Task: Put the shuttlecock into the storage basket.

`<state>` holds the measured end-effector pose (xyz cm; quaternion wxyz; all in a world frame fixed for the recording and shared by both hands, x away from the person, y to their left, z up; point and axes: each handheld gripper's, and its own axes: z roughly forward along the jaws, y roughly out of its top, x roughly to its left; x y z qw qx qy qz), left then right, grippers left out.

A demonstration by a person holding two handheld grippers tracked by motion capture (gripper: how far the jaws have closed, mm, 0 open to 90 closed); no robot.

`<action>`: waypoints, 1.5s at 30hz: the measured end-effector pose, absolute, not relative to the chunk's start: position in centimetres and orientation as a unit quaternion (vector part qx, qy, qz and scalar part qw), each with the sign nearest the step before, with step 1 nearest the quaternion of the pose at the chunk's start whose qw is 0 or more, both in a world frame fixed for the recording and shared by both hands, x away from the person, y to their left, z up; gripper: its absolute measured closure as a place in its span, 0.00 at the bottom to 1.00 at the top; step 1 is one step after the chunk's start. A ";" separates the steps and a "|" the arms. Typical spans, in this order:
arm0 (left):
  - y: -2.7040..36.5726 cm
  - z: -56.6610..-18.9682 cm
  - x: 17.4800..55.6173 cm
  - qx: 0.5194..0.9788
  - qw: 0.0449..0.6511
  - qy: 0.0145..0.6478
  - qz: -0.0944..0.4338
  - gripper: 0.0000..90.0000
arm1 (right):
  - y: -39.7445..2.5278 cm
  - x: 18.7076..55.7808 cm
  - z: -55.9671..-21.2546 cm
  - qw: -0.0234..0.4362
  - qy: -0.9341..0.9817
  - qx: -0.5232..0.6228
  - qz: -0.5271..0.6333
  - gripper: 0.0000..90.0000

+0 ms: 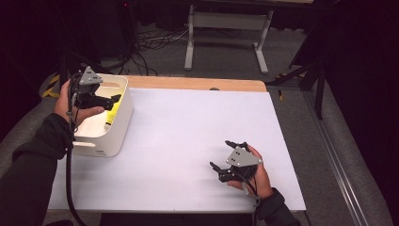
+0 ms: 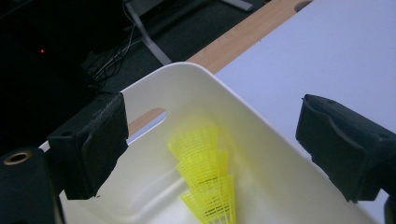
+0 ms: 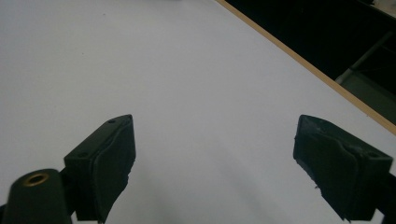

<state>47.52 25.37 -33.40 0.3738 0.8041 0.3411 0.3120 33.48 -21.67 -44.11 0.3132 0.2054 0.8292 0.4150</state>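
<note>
Our left gripper (image 2: pixel 212 140) has its jaws spread wide over the cream plastic bin (image 2: pixel 261 140) — its own view shows stacked yellow mesh shuttlecocks (image 2: pixel 208 182) inside, untouched. Our right gripper (image 3: pixel 215 158) — jaws apart, empty — hovers above the white tabletop (image 3: pixel 187 70).

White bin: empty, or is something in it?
Not empty: the white bin holds yellow shuttlecocks stacked together, below the open left gripper.

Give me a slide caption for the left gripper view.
Open left gripper above a white bin holding stacked yellow shuttlecocks.
</note>
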 end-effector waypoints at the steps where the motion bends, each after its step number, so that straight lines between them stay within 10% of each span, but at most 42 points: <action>1: 25.3 -33.3 47.3 0.801 0.379 0.339 0.316 0.11 | -21.7 33.5 -44.1 0.314 0.830 0.205 0.414 0.15; 45: 24.6 -32.3 42.2 0.744 0.504 0.290 0.330 0.08 | -22.3 33.4 -43.8 0.312 0.819 0.214 0.431 0.15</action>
